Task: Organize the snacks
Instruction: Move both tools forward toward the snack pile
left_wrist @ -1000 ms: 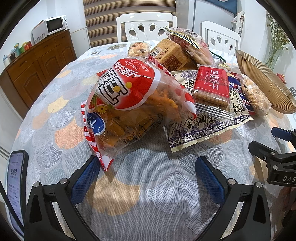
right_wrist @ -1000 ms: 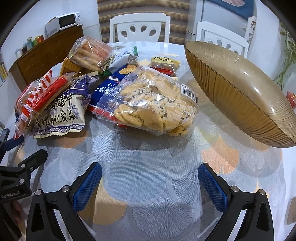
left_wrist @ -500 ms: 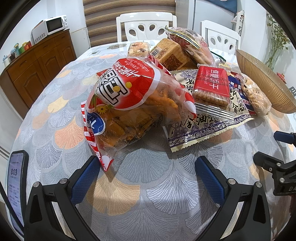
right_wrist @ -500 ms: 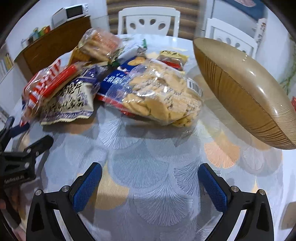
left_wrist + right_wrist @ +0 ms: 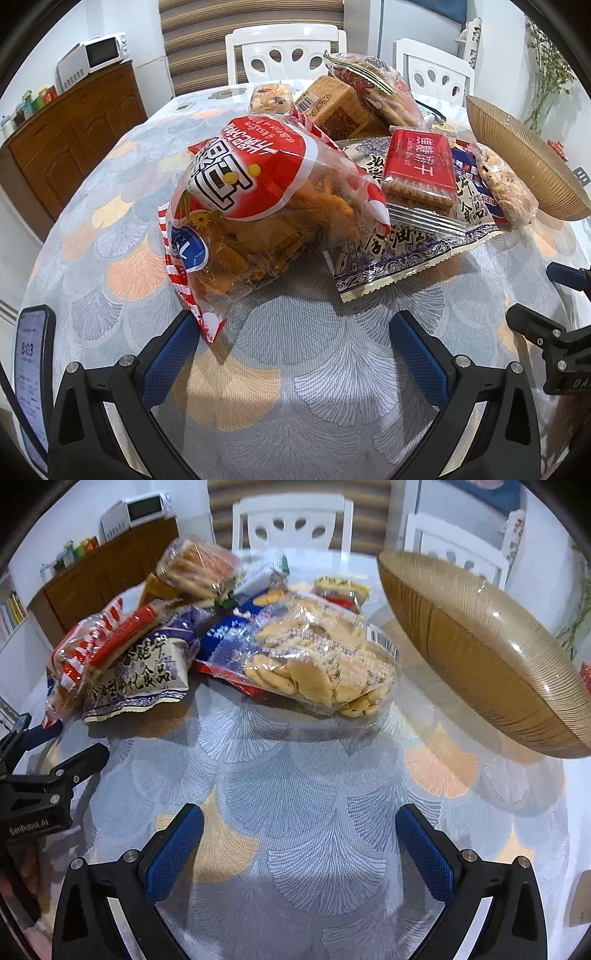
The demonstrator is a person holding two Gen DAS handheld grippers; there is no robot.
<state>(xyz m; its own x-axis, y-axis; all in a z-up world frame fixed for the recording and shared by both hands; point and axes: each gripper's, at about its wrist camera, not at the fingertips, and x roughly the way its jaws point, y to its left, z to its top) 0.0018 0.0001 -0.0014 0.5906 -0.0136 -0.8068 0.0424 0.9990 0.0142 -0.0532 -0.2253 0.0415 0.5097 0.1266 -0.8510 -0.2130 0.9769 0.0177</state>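
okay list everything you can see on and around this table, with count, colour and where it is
Large snack bag: one, red and clear, nearest the left tool.
Printed flat bag: one, white and blue, beside the large bag.
Biscuit pack: one, red, lying on the printed bag.
Cracker bag: one, clear, ahead of the right tool.
Bowl: one, amber ribbed, right of the pile, empty as far as visible.
Tablecloth: one, grey and orange fan pattern.
Chairs: two, white, far side.
Microwave: one, white, on a brown cabinet.
Left tool: open, holding nothing.
Right tool: open, holding nothing.
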